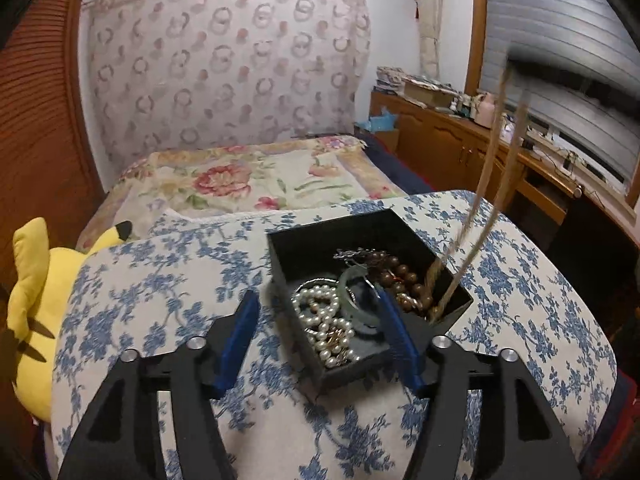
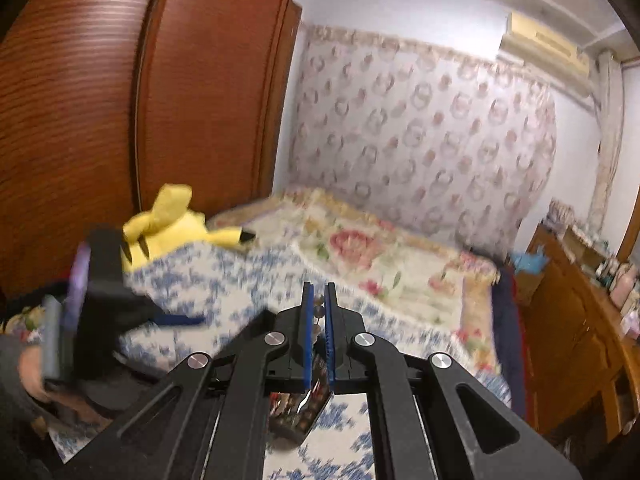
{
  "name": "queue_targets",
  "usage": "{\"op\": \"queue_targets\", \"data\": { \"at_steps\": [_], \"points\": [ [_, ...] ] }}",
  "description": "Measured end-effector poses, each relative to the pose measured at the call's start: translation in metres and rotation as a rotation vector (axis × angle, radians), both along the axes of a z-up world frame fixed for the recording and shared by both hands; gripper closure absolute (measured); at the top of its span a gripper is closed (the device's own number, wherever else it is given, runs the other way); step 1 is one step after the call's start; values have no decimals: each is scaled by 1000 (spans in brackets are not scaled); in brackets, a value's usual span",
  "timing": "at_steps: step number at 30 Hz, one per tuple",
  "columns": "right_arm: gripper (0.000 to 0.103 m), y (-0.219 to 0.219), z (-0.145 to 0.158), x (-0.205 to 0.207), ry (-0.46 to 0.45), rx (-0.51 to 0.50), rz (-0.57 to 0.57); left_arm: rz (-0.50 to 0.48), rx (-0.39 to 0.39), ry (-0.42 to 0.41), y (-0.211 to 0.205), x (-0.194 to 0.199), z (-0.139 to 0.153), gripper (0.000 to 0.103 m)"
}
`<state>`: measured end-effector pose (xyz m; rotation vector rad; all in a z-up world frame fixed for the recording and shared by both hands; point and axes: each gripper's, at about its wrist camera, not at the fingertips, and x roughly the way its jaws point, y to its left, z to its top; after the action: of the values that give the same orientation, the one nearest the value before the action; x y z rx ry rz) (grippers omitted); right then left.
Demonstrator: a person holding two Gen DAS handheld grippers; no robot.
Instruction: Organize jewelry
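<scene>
Your right gripper [image 2: 319, 312] has its fingers pinched on a bead necklace [image 1: 486, 184] dangling into the black box [image 1: 304, 248]; left gripper [image 1: 316, 320] gapes, straddling the box wall. Jerk upward and the strand may snag the pearls [image 1: 326, 320].

Black box [image 1: 296, 252]: open top, square, sits corner-on upon the blue-floral cloth. Contents, piled toward its near half: white pearl strand [image 1: 326, 320], heaped in loops at the near-left; pale green bangle [image 1: 352, 296], tilted on edge at centre; brown wooden bead strand [image 1: 400, 280] at right; a small silvery piece [image 1: 352, 255] at the back of the pile. Beaded tan strand [image 1: 486, 184]: motion-blurred, stretched taut, rising up and to the right from the box's right corner. Its beads [image 2: 319, 311] show in the right wrist view.
</scene>
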<state>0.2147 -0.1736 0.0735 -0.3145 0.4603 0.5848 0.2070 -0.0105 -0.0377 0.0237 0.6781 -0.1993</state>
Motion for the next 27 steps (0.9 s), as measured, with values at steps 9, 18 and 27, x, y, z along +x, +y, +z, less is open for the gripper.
{"op": "queue_targets", "data": {
  "at_steps": [9,18,27],
  "points": [
    [62,7,-52,14,138,3,-36,65,-11,-69,11,-41,11,8],
    [31,-29,-44,-34,110,141,-127,98,3,-116,7,-84,28,8],
    [2,-64,-55,-108,55,221,-247,144,16,-157,6,-122,38,8]
  ]
}}
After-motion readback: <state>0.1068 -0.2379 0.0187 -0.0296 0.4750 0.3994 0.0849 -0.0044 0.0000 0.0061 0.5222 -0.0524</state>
